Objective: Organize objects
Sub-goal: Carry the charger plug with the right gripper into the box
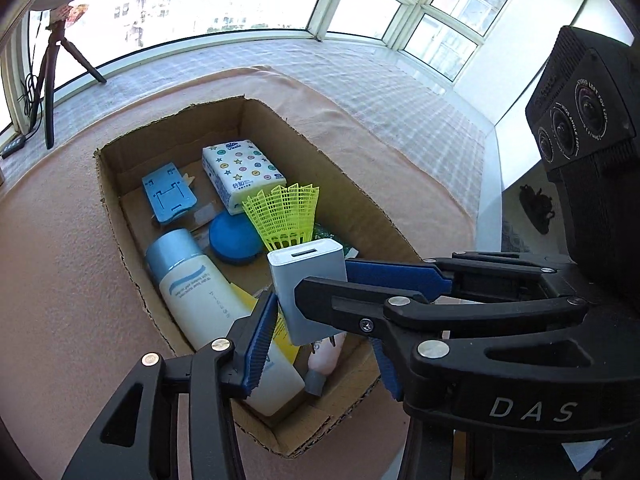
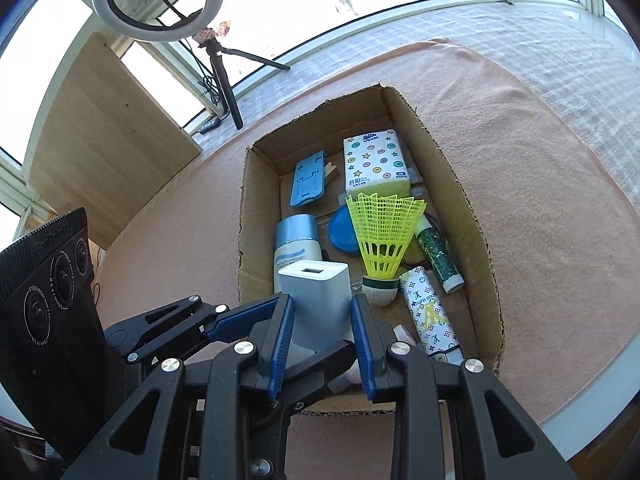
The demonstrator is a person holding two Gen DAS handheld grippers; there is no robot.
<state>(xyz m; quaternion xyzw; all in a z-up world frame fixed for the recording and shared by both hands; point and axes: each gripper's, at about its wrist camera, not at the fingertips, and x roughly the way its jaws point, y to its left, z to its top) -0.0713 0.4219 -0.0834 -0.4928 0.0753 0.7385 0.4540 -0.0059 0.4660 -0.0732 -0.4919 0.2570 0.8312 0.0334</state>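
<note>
A white USB charger block (image 1: 306,276) (image 2: 314,300) hangs above an open cardboard box (image 1: 116,200) (image 2: 256,216). My right gripper (image 2: 322,302) is shut on it, a blue pad on each side. In the left wrist view the right gripper (image 1: 324,280) reaches in from the right. My left gripper (image 1: 320,320) straddles the same block crosswise. Its left pad (image 1: 260,344) is near the block's edge with a sliver of yellow showing between them. Its other pad is mostly hidden behind the right gripper. The jaws stand a little wider than the block.
In the box lie a star-patterned tissue pack (image 2: 376,160), a yellow shuttlecock (image 2: 382,236), a blue phone stand (image 2: 308,182), a blue round lid (image 1: 234,240), a lotion bottle (image 1: 200,292) and two tubes (image 2: 438,256). A ring light on a tripod (image 2: 228,80) stands by the window.
</note>
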